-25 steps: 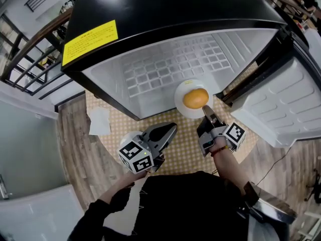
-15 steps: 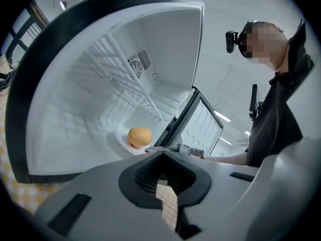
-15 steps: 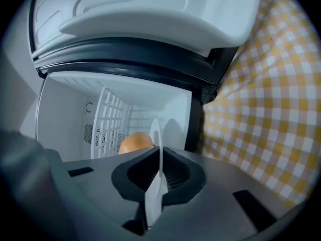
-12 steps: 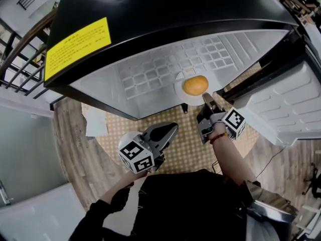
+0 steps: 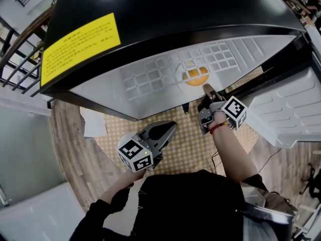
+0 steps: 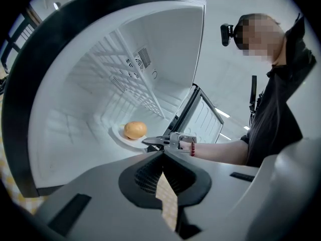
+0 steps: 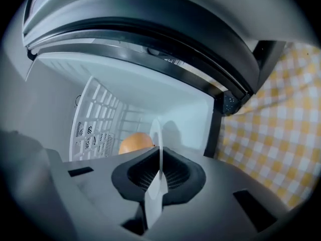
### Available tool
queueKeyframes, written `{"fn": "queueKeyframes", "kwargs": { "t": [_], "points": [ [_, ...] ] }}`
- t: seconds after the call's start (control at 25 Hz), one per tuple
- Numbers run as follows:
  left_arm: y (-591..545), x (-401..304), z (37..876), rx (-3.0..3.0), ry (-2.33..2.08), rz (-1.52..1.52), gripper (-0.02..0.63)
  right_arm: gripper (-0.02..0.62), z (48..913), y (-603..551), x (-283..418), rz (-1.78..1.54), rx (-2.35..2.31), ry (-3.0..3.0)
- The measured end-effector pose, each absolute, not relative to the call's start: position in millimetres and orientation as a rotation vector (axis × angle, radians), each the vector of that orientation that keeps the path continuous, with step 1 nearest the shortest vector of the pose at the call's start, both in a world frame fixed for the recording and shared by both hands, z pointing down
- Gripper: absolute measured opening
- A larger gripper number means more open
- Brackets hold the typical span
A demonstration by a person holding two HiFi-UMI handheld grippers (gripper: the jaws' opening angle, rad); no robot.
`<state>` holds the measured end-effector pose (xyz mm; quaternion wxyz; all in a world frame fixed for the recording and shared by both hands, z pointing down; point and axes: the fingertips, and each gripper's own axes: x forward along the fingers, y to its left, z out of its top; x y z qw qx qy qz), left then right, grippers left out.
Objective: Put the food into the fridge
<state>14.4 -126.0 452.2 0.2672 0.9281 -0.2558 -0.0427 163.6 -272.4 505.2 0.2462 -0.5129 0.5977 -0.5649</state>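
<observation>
Gripping the near rim of the white plate (image 5: pixel 186 70), the right gripper (image 5: pixel 207 90) has its jaws clamped on that thin edge, which the right gripper view shows standing as a pale sliver between the pads. The plate stretches straight ahead of the jaws into the open fridge (image 5: pixel 150 14), with the round orange food (image 5: pixel 195 77) sitting on it just beyond the jaw tips. Plate and food are both round, so neither has a long axis to line up; what counts is that the plate lies roughly flat and runs directly away from the jaws, so setting it down looks like a matter of lowering and letting go. In the left gripper view the plate sits low over the white fridge floor, but whether it already touches cannot be told. The left gripper (image 5: pixel 170 127) has its jaws closed on nothing and hangs over the checked cloth (image 5: pixel 188 144), well apart from the plate, so the right hand is the 1 placed to finish this step. The fridge door (image 5: pixel 286 109) stands open to the right. Compared with 1 second ago, the plate has gone from the mouth of the fridge, where it showed in full, to deeper inside, where the head view sees it only through a pale gridded panel. The left gripper has hardly shifted.
</observation>
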Motion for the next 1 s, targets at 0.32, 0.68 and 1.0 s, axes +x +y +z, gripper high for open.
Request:
{"fn": "queueKeyframes", "kwargs": {
  "t": [0.32, 0.68, 1.0],
  "points": [
    [-127.5, 12.0, 456.3, 2.503, -0.699, -0.119, 0.014, 0.023, 507.3, -283.4, 160.9, -1.552, -1.448, 1.681],
    [-121.4, 11.1, 456.5, 2.521, -0.701, -0.135, 0.014, 0.023, 505.1, -288.6, 160.1, -1.511, -1.535, 1.727],
    [-118.2, 5.2, 456.7, 2.493, -0.723, -0.162, 0.014, 0.026, 502.4, -293.3, 159.5, -1.407, -1.694, 1.82]
  ]
}}
